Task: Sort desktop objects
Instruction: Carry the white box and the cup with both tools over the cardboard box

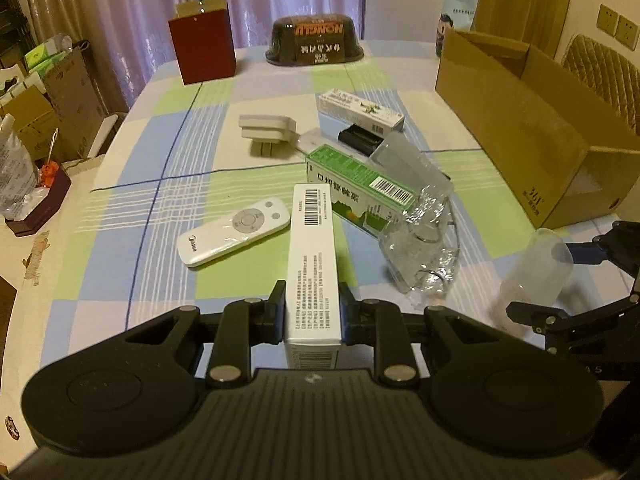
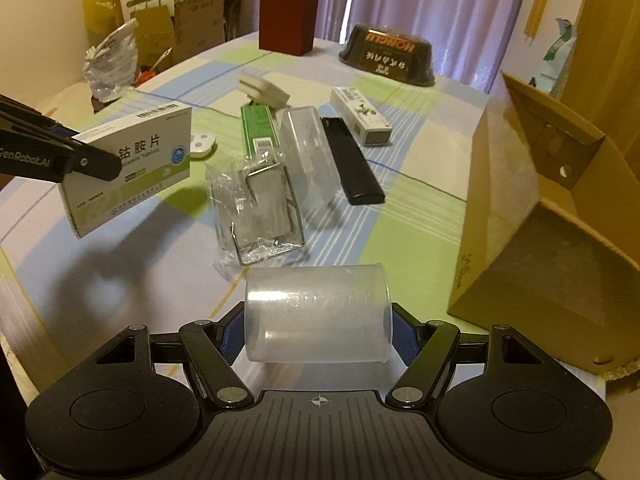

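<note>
The left hand-held gripper (image 1: pixel 312 312) is clamped on a white medicine box (image 1: pixel 314 264), its black fingers (image 1: pixel 274 312) pressing the box's two long sides, and the box is lifted clear of the bench (image 1: pixel 132 200). The right hand-held gripper (image 2: pixel 318 336) grips a translucent plastic cup (image 2: pixel 318 312) lying sideways between its blue-padded fingers (image 2: pixel 404 336), also off the bench.

Take the crumpled clear plastic package (image 2: pixel 256 216) at the middle of the checked cloth as the landmark. Just behind it lie a green box (image 2: pixel 258 128) and a clear plastic container (image 2: pixel 308 152). To the right of that lies a black remote (image 2: pixel 352 160), and beyond that a white carton (image 2: pixel 360 116). A white remote (image 1: pixel 234 236) lies left of the package, a white adapter (image 1: pixel 266 132) farther back. An open cardboard box (image 2: pixel 532 216) stands well to the package's right. At the far end stand a dark red box (image 2: pixel 288 20) and a dark tub (image 2: pixel 388 54).
</note>
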Available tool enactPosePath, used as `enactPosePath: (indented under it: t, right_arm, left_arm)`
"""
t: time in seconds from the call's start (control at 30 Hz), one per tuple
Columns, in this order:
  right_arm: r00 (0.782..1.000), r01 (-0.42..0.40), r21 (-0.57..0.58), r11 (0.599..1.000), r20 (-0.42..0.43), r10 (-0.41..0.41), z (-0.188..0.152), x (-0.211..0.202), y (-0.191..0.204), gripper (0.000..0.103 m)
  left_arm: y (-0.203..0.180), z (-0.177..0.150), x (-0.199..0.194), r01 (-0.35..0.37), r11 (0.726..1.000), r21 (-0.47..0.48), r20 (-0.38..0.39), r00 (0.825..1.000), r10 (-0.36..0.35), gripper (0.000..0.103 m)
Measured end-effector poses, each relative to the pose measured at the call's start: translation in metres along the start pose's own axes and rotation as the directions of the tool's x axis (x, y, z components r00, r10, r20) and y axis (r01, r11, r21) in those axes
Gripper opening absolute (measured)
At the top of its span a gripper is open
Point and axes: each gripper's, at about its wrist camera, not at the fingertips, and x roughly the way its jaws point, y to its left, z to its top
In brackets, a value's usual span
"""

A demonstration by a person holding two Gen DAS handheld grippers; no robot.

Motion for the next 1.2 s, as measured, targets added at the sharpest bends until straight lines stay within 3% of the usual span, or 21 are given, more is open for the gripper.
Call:
enactPosePath:
  t: [0.63,0.9,1.2]
  right_arm:
    - [0.993,0.075,0.075,0.994,0.089,-0.081,0.01,-0.072,-0.023,0.071]
    - [0.983,0.113,0.12,0.986,0.13,-0.128,0.018,-0.097,-0.051,0.071]
    - [0.963,0.163,0.211,0.964,0.176,-0.202,0.033,-0.13,-0.108,0.071]
  left_arm:
    - [-0.047,0.032,-0.065,0.092,0.993,0.078,0.136,0.986,-0.102,0.02]
    - [-0.08,0.052,-0.069,0.135,0.981,0.141,0.159,0.975,-0.157,0.02]
    - [-0.122,0.088,-0.063,0.2,0.956,0.217,0.172,0.956,-0.239,0.02]
